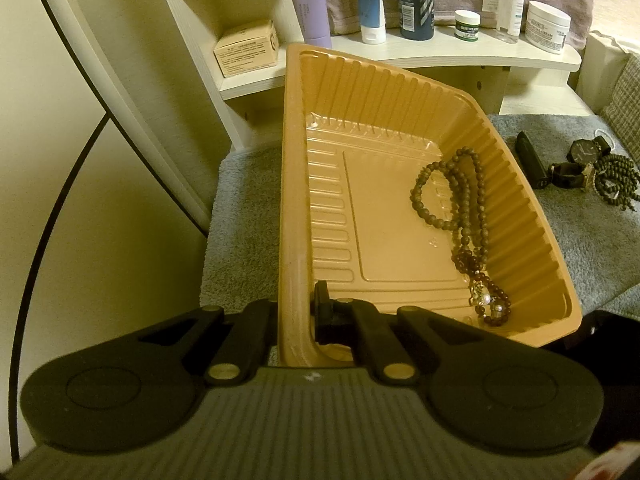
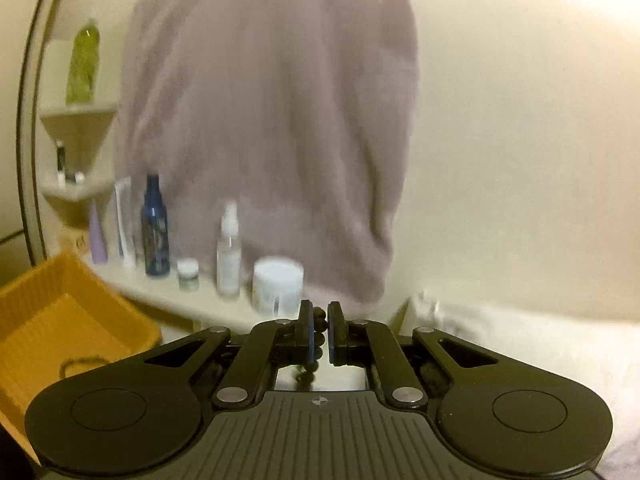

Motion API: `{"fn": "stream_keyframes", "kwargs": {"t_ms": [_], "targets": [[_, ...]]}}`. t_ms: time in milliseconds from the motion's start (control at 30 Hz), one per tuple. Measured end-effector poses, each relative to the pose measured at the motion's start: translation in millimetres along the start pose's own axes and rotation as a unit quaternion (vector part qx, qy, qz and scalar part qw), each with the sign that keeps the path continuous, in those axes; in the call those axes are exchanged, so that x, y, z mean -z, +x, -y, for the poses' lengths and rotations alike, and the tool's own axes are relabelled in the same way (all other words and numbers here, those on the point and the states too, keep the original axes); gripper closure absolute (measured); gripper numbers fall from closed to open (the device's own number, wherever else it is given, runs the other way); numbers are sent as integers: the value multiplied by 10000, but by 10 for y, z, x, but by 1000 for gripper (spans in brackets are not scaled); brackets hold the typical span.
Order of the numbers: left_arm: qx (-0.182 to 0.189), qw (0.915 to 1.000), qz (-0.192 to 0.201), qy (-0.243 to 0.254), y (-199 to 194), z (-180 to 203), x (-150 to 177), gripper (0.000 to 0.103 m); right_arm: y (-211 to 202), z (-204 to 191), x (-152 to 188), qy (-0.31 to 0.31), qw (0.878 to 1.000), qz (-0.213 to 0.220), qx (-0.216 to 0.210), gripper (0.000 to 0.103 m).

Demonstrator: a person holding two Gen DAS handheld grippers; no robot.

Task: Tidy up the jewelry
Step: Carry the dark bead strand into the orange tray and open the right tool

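Orange tray tilted w/ brown bead strands inside; watches on towel.

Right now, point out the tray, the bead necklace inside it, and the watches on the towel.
tray (image 1: 294, 184), left wrist view, left rim.
bead necklace (image 1: 460, 200), left wrist view, middle strands.
watches (image 1: 582, 151), left wrist view, dark round face.

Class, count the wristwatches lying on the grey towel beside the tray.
2: one watch with a dark round face lies right of the tray; another watch lies just in front, touching it. The dark beads may hide more.
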State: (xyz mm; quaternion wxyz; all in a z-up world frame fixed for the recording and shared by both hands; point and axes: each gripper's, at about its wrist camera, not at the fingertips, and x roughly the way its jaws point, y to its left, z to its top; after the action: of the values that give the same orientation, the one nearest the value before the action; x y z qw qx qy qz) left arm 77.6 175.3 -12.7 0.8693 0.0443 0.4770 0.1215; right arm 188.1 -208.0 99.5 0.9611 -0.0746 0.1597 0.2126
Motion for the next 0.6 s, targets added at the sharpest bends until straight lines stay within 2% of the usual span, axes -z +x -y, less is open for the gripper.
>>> {"fn": "stream_keyframes", "kwargs": {"t_ms": [200, 333, 500, 600], "targets": [[12, 10000, 11, 1, 4, 7, 1, 101, -70, 13, -283, -113, 9995, 178, -253, 97], [22, 10000, 15, -12, 1, -2, 6, 101, -27, -130, -349, -221, 9979, 120, -605, 97], [31, 10000, 16, -15, 1, -8, 8, 101, 128, -471, -265, -268, 9907, -177, -1320, 97], [37, 10000, 18, -13, 1, -13, 8, 100, 253, -726, -175, -200, 9807, -397, -1905, 97]]}}
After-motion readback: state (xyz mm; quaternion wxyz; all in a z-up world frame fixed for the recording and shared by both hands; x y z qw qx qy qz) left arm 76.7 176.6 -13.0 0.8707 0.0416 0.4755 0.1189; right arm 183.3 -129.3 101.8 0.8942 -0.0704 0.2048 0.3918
